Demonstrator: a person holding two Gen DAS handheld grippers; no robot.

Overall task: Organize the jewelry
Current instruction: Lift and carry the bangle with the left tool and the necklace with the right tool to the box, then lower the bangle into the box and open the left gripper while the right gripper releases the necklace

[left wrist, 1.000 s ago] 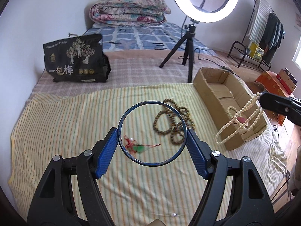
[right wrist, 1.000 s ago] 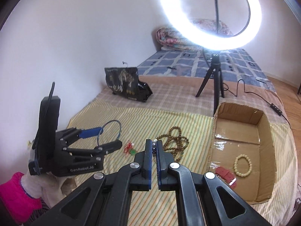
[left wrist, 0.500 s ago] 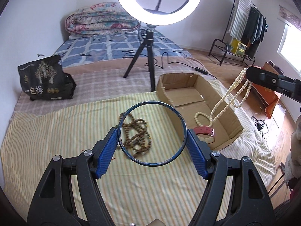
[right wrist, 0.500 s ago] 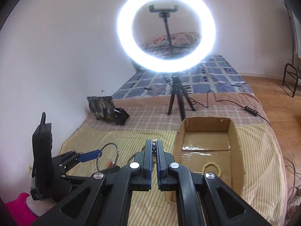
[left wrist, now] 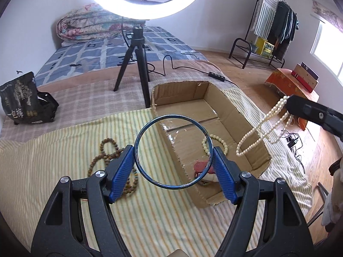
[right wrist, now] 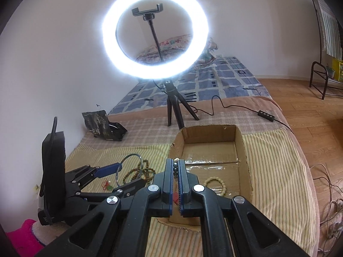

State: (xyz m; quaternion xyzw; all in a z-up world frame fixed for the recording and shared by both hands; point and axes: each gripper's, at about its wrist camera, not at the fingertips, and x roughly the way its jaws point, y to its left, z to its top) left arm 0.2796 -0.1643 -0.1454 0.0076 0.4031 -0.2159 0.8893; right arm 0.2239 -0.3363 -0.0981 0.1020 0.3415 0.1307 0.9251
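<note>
Blue bangle (left wrist: 174,152): rigid thin hoop, light, smooth and likely slippery; pinched across its width by the left claw (left wrist: 173,167), above the near-left wall of the cardboard box (left wrist: 253,128). Pearl necklace (left wrist: 263,128): limp, swinging strand, probably fragile; right claw (right wrist: 175,167) pressed together on its upper loops, above the box's right side.

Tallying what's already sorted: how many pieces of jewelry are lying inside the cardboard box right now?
2: a cream bead bracelet on the cardboard box floor, and a red item nearer the front wall, partly hidden behind the blue bangle. More could be hidden behind the tongs.
</note>
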